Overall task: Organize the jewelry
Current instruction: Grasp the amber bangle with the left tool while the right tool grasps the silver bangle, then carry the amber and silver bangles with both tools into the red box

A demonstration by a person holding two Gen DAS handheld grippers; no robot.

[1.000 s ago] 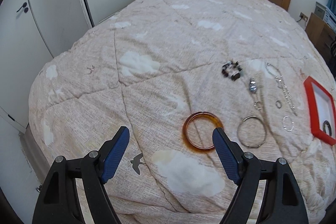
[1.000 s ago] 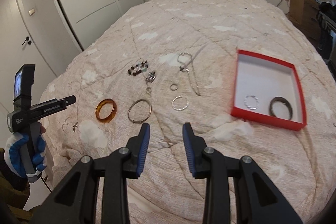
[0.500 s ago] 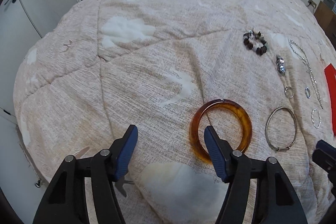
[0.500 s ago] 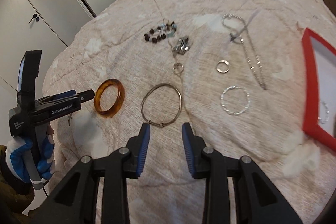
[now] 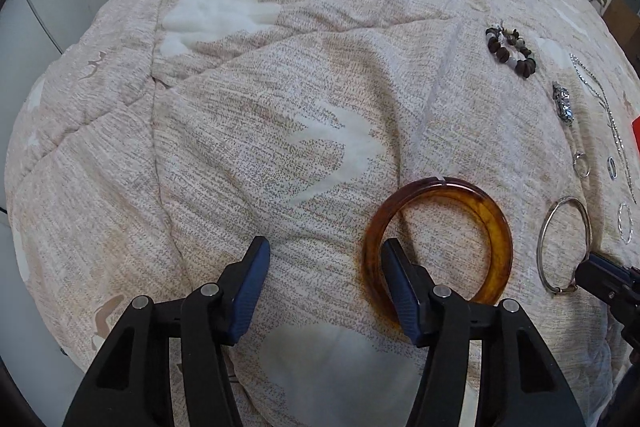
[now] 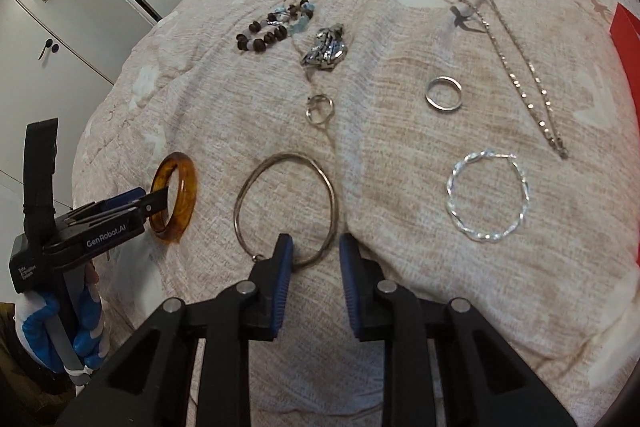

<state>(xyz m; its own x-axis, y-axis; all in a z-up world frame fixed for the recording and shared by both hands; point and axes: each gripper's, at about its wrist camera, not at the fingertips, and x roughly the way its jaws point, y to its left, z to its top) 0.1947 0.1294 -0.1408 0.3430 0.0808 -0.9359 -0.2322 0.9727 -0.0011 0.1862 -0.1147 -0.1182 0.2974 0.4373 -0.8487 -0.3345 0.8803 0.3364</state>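
Note:
An amber bangle [image 5: 498,227] lies flat on the beige quilt [image 5: 280,107]. My left gripper [image 5: 324,261] hovers low over it with its jaws closing. One blue finger is inside the ring and the other outside, so the bangle's left rim lies between them, untouched by the pads. A thin silver bangle [image 6: 240,203] lies to the right of the amber bangle [image 6: 188,187]. My right gripper [image 6: 316,249] straddles its near rim with narrow, closing jaws, and the wire runs between the pads without being pressed.
Farther back lie a dark beaded bracelet [image 6: 276,27], a silver pendant [image 6: 326,49], two small rings [image 6: 319,109] [image 6: 443,94], a chain necklace [image 6: 516,67] and a twisted silver bracelet [image 6: 486,197]. A red box edge [image 6: 626,39] shows at the right. White wardrobe doors [image 6: 80,7] stand to the left.
Both grippers have dropped toward the quilt and narrowed. The left one's finger now sits inside the amber bangle. The right one has shifted left onto the silver bangle, and the red box has slid nearly out of view.

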